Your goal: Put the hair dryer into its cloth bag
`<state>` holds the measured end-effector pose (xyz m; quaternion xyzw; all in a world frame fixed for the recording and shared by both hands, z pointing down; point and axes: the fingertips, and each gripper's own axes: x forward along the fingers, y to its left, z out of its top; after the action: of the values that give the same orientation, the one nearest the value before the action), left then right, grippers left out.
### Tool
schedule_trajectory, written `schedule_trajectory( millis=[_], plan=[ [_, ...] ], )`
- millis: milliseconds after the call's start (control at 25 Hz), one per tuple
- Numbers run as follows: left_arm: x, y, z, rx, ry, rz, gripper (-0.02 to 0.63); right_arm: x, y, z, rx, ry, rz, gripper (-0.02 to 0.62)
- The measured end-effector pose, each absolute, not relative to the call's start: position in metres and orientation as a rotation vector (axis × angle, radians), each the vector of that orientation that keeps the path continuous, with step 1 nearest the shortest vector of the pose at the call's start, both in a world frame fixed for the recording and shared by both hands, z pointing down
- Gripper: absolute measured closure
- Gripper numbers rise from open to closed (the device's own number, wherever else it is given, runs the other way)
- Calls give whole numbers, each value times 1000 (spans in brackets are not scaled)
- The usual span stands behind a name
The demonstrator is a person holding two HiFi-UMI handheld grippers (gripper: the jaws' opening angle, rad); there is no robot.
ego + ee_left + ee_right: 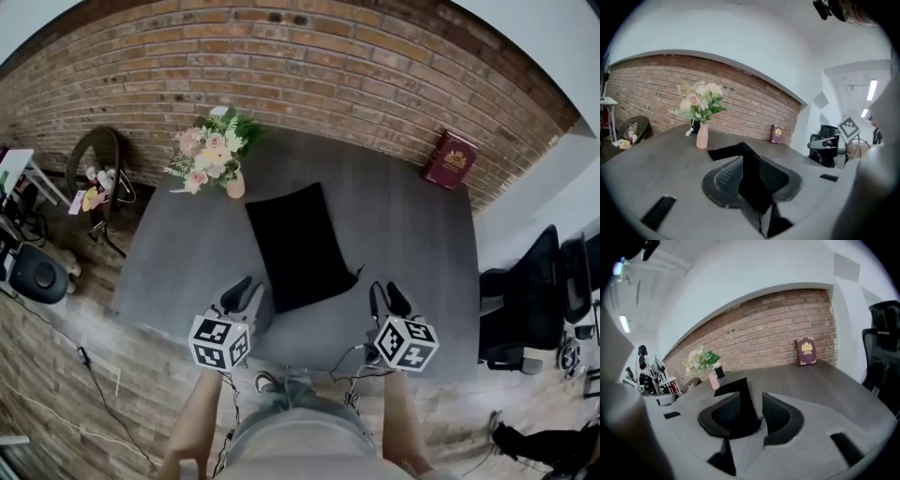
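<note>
A black cloth bag [300, 244] lies flat near the middle of a grey table [412, 244]. Its long side runs away from the person and its near end slants a little to the right. It is closed over, and what it holds cannot be told. A short string pokes out at its near right corner.

Both grippers are held above the table's near edge, one on each side of the bag's near end and clear of the cloth. The left gripper [242, 292] is just beside the bag's near left corner. The right gripper [386, 298] is a little further off, past the near right corner. Each carries a cube with square markers at its back.

In the left gripper view, the left gripper [751, 176] has its jaws parted with nothing between the ribbed pads. The bag [726, 152] shows beyond them on the table, through the gap. In the right gripper view, the right gripper [752, 411] also stands released and empty, and the bag [733, 386] lies ahead and to the left of the gap.

Further out, a pink vase of flowers [214, 155] stands by the table's far left corner. A red book [450, 159] stands upright at the far right against a brick wall [309, 56]. A black office chair [534, 300] sits to the right of the table.
</note>
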<state>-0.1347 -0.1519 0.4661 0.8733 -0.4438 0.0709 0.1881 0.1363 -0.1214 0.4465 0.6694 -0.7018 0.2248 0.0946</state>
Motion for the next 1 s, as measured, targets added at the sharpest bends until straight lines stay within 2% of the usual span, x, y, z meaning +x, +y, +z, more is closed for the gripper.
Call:
schedule_trajectory(
  millis=[280, 520, 1000],
  plan=[
    [-169, -181, 365, 2478, -1581, 38, 524, 182, -131, 352, 2236, -2117, 398, 505],
    [-181, -192, 315, 2440, -1675, -120, 580, 217, -127, 301, 2423, -2094, 307, 598],
    [-178, -206, 311, 2374, -1813, -87, 600, 247, -118, 310, 2486, -1989, 319, 598]
  ],
)
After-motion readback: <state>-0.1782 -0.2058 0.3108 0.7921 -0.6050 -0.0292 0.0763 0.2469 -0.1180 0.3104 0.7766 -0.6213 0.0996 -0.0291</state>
